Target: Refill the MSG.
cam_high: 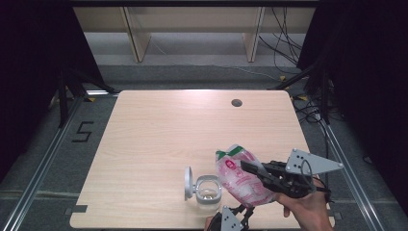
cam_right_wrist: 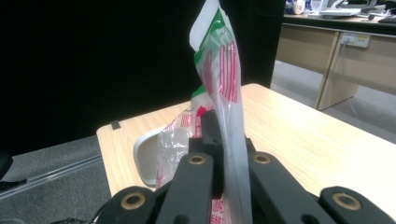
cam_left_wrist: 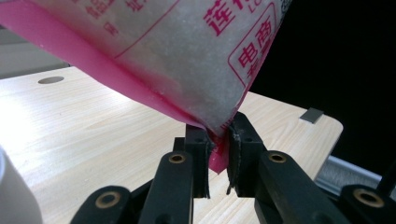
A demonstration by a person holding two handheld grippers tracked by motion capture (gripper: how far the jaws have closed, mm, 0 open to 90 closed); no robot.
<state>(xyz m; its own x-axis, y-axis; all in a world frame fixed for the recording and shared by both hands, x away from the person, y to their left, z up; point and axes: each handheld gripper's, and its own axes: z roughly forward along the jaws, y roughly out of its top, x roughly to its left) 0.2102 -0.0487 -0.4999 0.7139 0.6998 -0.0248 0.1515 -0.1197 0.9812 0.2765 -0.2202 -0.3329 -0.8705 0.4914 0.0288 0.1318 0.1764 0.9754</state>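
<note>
Left hand-held gripper [cam_left_wrist: 217,154] pinching bottom corner of pink bag [cam_high: 240,178], right hand-held gripper [cam_high: 248,166] clamped on its side, bag tilted above open jar [cam_high: 208,191] at worktop [cam_high: 159,139] six o'clock: pouring step, steeper tilt likely next.

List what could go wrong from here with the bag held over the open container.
1. The left gripper pinches only the bottom corner of the bag; as the powder shifts, that corner may slip out.
2. The container is small and sits beside the bag rather than under it, so powder may spill onto the table.
3. The container stands near the table's front edge with its lid flipped up; a bump from the bag may tip it.
</note>
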